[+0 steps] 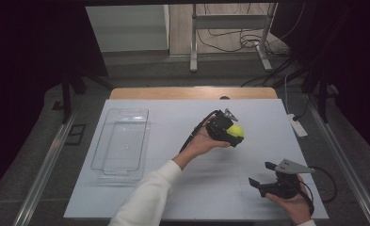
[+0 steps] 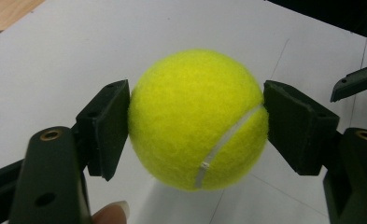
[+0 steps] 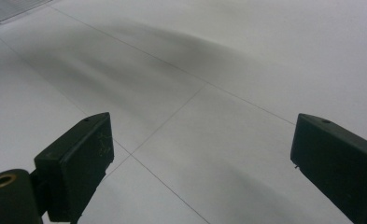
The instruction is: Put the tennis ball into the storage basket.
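Transport step: left claw (image 1: 233, 133) clamps the tennis ball (image 2: 197, 119) above the tabletop (image 1: 182, 188).
Next: carry it left, over the clear tray (image 1: 121, 141); right claw (image 3: 200, 163) gapes empty.

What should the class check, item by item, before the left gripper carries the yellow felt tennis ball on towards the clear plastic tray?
1. Grip: left gripper pads press both sides of the yellow felt tennis ball: ok.
2. Ball lifted off the white table: ok.
3. Clear plastic rectangular tray holds nothing: ok.
4. Table stretch between ball and tray bare: ok.
5. Right gripper open, holding nothing, near the table's front edge, away from that path: ok.
6. Grip firmness: cannot tell.
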